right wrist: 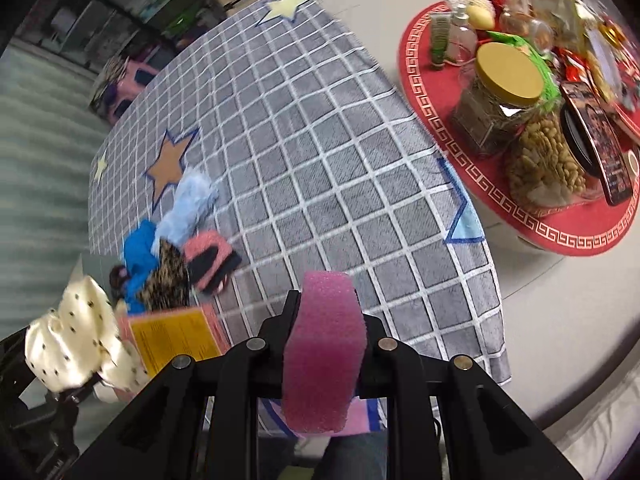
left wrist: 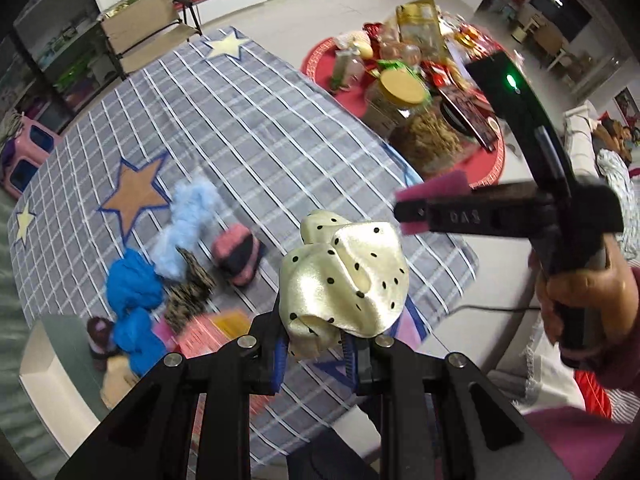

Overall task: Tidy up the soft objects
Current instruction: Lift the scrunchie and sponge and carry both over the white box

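a cream satin scrunchie (left wrist: 344,276) with black dots is pinched aloft, and a pink foam strip (right wrist: 324,352) likewise. on the grey checked cloth a fluffy pale-blue scrunchie (left wrist: 188,224), bright blue one (left wrist: 134,284), leopard-print one (left wrist: 188,288) and pink-and-navy one (left wrist: 238,256) cluster together.

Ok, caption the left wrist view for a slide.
Left tongs lift a cream polka-dot scrunchie above the checked star blanket.

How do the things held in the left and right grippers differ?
Left gripper is shut on a cream polka-dot scrunchie, shiny, gathered satin with black dots; right gripper is shut on a pink foam block, matte, plain and slab-shaped. The scrunchie bulges well past its fingers; the foam block sits as a flat strip between its fingers. Both are soft, held above the checked cloth.
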